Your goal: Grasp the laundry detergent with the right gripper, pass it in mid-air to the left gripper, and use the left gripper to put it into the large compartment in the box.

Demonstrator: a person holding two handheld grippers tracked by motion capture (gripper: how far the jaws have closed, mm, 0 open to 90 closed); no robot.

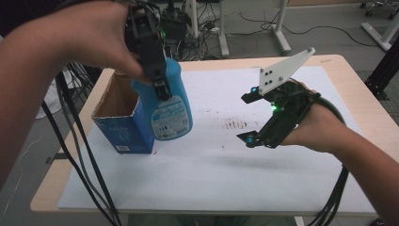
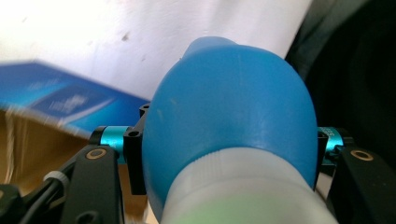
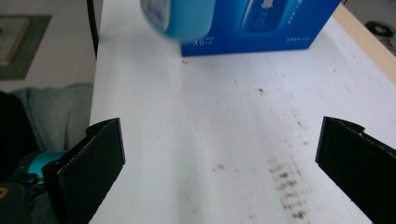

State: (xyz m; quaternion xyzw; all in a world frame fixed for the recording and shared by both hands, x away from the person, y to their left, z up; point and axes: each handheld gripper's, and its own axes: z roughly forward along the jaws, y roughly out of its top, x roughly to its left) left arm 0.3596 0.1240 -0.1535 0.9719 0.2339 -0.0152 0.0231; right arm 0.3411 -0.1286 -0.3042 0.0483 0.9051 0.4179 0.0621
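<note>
- My left gripper (image 1: 157,77) clamps the blue bottle (image 1: 169,106), lifted beside the open blue box (image 1: 123,127)
- My right gripper (image 1: 249,117) hangs wide open, nothing between

Even indoor light, blurred close-ups, soft shadows

A light wooden table (image 1: 348,101) is carrying a large white sheet (image 1: 216,179) that is covering most of its top and leaving a tan border showing along the edges. An open blue box (image 1: 123,129) is standing upright on the sheet toward its left side, its brown inside showing at the top. Dark smudges (image 1: 236,124) are marking the sheet near its middle, well apart from the box.
</note>
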